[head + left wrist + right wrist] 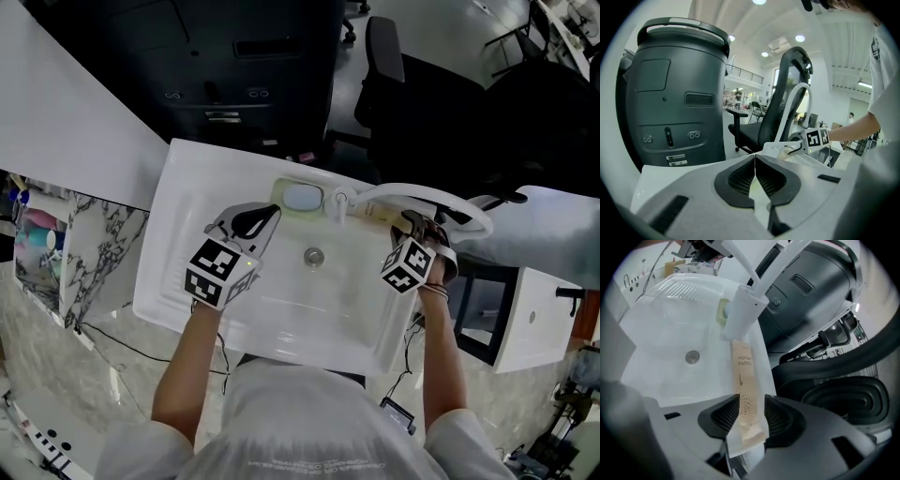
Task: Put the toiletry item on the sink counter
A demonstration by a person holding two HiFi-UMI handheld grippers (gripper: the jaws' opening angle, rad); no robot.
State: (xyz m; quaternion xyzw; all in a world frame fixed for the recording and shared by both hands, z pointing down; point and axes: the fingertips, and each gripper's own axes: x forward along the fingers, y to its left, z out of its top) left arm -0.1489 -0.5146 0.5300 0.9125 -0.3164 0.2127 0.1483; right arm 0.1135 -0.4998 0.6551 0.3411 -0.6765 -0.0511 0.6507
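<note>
One straight pull-back should do: right hand-held gripper point(746, 416) stands open around the toothbrush packet point(743, 380) on the counter point(762, 365), left hand-held gripper point(754, 161) closed, empty.

The white sink counter point(178, 246) carries a pale green soap dish point(300, 198) at 12 o'clock from the drain point(314, 255), the faucet point(338, 203) just beside it, and a toothbrush packet point(744, 390) along the rim at 2 o'clock.

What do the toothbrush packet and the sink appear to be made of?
Toothbrush packet: likely paper. It has a matte tan front with printed lettering on a white backing, and it lies flat and thin.
Sink: white and glossy with soft reflections, so probably glazed ceramic, though moulded plastic cannot be excluded.
</note>
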